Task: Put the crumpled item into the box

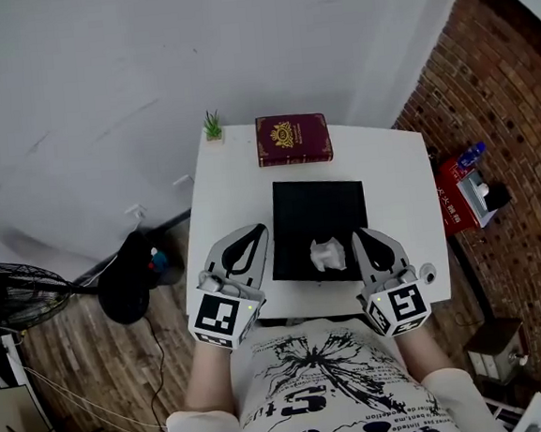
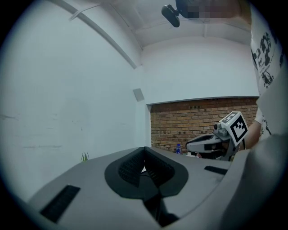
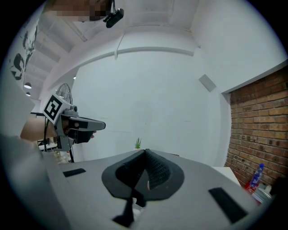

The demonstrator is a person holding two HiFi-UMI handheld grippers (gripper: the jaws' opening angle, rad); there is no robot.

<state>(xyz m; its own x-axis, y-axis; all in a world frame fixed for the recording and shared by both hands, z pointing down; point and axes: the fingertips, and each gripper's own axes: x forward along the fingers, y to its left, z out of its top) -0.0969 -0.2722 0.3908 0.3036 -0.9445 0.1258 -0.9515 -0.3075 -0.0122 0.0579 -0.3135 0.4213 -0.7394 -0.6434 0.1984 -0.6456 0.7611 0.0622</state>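
White table (image 1: 393, 167) against a white wall, brick to the right: the crumpled white paper (image 1: 328, 254) lies inside the outline of the black box (image 1: 317, 211), near its front edge, with a maroon case (image 1: 293, 139) behind it. Only the head view shows these. The gripper views show the left gripper (image 2: 144, 149) and the right gripper (image 3: 145, 152) closed tight, holding nothing.

Small plant (image 1: 212, 125) at table (image 1: 399, 180) corner; fan (image 1: 13, 289), perhaps, lower left.

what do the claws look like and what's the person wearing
Left claw and right claw match: grey shells tapering to a tip, with a black teardrop-shaped ribbed pad area. Each carries a white cube with black square markers. The person wears a white T-shirt with black print.
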